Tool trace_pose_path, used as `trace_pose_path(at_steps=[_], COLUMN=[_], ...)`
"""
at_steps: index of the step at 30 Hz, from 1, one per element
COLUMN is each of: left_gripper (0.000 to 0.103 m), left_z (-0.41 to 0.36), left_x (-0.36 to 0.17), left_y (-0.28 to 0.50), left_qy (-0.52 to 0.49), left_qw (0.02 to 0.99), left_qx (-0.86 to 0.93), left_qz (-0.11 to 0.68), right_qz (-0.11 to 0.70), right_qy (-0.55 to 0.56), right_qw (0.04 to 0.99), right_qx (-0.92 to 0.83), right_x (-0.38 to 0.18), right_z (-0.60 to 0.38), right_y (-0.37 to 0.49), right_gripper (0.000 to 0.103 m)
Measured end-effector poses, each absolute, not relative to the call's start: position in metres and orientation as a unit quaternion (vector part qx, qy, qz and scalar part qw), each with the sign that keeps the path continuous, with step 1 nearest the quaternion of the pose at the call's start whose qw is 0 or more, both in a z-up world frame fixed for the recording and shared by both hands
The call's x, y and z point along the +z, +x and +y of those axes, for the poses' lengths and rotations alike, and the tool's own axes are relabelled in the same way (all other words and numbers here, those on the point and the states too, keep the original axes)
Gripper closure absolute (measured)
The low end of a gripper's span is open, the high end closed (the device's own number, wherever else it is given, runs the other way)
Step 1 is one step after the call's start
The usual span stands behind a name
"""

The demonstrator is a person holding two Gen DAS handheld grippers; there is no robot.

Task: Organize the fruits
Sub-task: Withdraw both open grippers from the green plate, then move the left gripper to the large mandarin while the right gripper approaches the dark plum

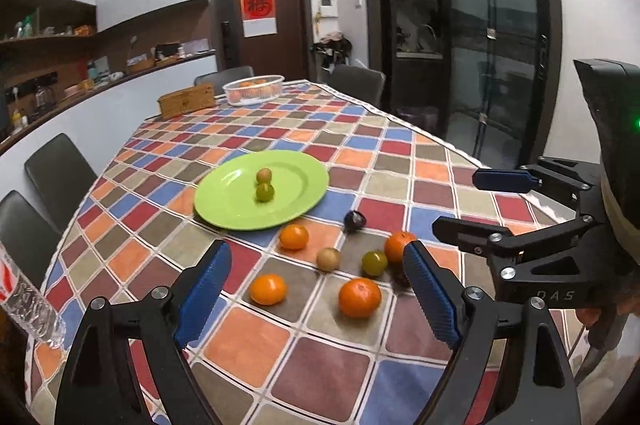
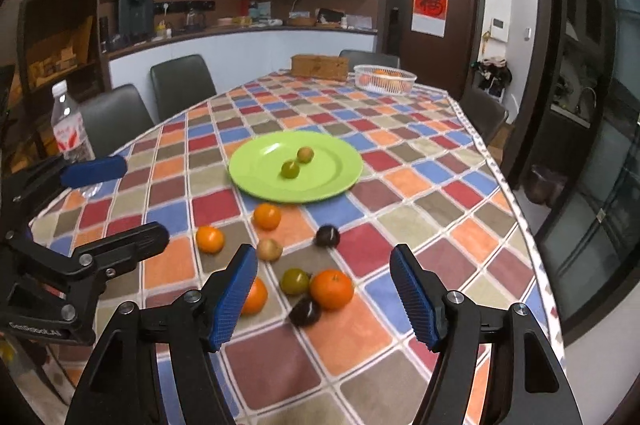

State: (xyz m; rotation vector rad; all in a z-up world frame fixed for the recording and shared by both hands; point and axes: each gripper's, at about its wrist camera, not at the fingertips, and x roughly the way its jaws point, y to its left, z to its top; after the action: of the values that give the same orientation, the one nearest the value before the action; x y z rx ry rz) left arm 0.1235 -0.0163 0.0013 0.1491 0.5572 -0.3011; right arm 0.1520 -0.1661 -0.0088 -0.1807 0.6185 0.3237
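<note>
- Hovering both grippers, left gripper and right gripper, jaws wide and empty, over loose fruit near me.
- Two small fruits sit on the green plate farther off.
- Next, I judge: close on the nearest orange and carry it there.

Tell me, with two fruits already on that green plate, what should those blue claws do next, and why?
Probably lower the open right gripper onto the orange between its pads and close. Both grippers hold nothing, the green plate carries only two small fruits, and this orange lies nearest among the loose fruit on the checkered tablecloth.
</note>
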Motion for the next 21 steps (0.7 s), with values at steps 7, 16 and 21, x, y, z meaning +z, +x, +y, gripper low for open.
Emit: trace_pose_path(at_steps=[7,16,21], left_gripper=[0.017,0.026,0.034], left_z=[-0.028,-0.039,-0.041], left_x=[-0.019,-0.041,-0.053], left_y=[0.126,0.137,0.146], left_qy=[0.101,0.13,0.135], left_qw=[0.937,0.919,0.909], left_qx=[-0.169,-0.208,-0.22], left_qz=[0.289,0.307,0.326], right_qz=[0.356,0.37,0.384], right_qy=[-0.067,-0.083,-0.087], right_qw=[0.916,0.907,0.899], right_qx=[0.175,0.182,0.193], right_x=[-0.035,-0.055,-0.067], right_z=[-0.175,-0.174,-0.172], right_y=[0.157,0.163,0.17], right_gripper=[0.034,0.034,0.034])
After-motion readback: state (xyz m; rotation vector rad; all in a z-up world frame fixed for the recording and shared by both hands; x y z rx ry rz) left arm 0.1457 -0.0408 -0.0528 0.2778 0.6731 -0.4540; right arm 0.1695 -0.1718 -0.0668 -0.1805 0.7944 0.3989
